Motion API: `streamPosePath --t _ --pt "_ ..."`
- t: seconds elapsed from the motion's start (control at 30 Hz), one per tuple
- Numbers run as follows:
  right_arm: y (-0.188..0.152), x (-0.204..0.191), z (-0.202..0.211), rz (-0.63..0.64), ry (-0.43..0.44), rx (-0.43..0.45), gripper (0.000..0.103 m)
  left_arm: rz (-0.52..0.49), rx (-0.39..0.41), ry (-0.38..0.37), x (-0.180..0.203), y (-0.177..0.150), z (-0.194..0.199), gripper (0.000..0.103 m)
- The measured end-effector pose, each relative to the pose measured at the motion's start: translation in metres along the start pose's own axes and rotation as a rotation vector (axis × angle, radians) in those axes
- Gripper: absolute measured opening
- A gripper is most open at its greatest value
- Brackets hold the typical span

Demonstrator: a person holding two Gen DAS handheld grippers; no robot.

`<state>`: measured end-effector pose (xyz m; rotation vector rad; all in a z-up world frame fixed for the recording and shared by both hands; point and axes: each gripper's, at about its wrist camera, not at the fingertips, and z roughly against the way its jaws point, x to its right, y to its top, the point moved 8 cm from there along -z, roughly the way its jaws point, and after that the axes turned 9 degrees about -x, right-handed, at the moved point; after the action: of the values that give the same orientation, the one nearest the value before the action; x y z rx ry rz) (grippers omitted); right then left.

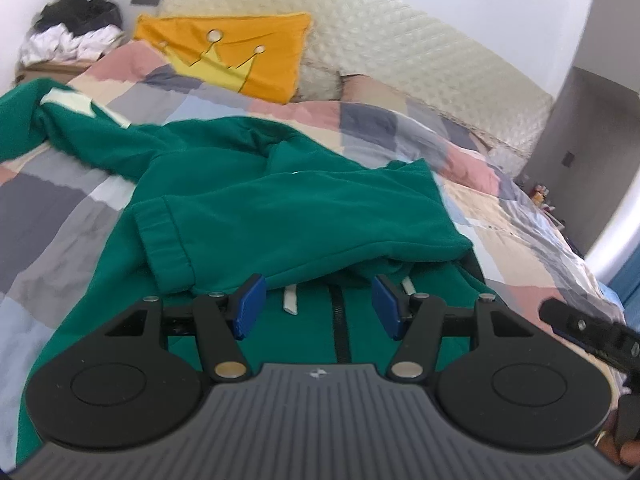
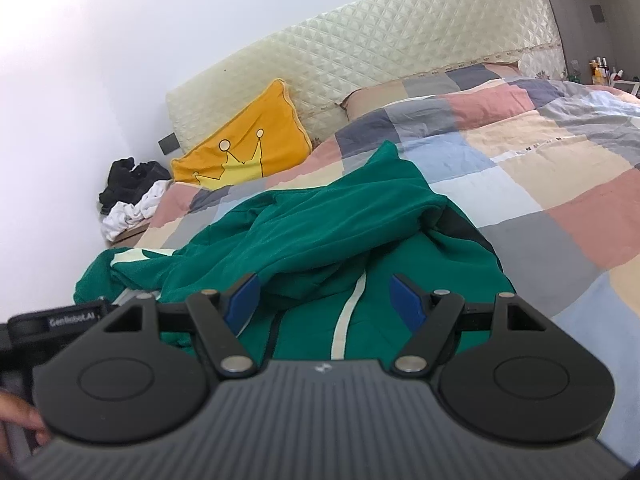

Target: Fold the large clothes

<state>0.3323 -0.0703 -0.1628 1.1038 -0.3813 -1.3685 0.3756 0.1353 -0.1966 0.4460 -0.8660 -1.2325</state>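
A large green zip jacket (image 1: 256,208) with white stripes lies crumpled on the checked bed. One sleeve with a ribbed cuff (image 1: 164,240) is laid across its body. My left gripper (image 1: 318,306) hovers just above the jacket's front near the zip (image 1: 340,320), jaws open, nothing between the blue pads. In the right wrist view the same jacket (image 2: 320,236) spreads ahead. My right gripper (image 2: 324,304) stands open over a white stripe (image 2: 346,316), holding nothing. The right gripper's finger (image 1: 588,328) pokes into the left wrist view at the right edge.
A checked quilt (image 2: 540,184) covers the bed, with a yellow crown pillow (image 1: 236,56) and a cream padded headboard (image 2: 380,64) at its head. A pile of black and white clothes (image 1: 76,28) sits beside the bed by the wall. A hand (image 2: 20,416) shows at lower left.
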Motion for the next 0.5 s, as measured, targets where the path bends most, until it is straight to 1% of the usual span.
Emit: streamPosePath --t 0.07,0.13,0.27,0.4,0.5 --pt "-0.003 -0.001 -0.002 0.014 -0.007 -0.001 0.074 0.04 -0.02 0.012 -0.009 0.005 -0.008 0.065" --pt "-0.006 0.0 -0.004 0.015 -0.009 -0.006 0.074 0.083 -0.052 0.041 -0.02 0.015 -0.018 0.065" --pt "-0.011 0.003 -0.01 -0.013 0.018 -0.031 0.074 0.17 -0.071 0.084 -0.048 0.046 -0.032 0.065" --pt "-0.013 0.005 -0.017 -0.028 0.035 -0.046 0.074 0.237 -0.046 0.152 -0.09 0.084 -0.044 0.065" --pt "-0.011 0.012 -0.02 -0.037 0.011 -0.014 0.074 0.325 -0.027 0.191 -0.135 0.106 -0.055 0.068"
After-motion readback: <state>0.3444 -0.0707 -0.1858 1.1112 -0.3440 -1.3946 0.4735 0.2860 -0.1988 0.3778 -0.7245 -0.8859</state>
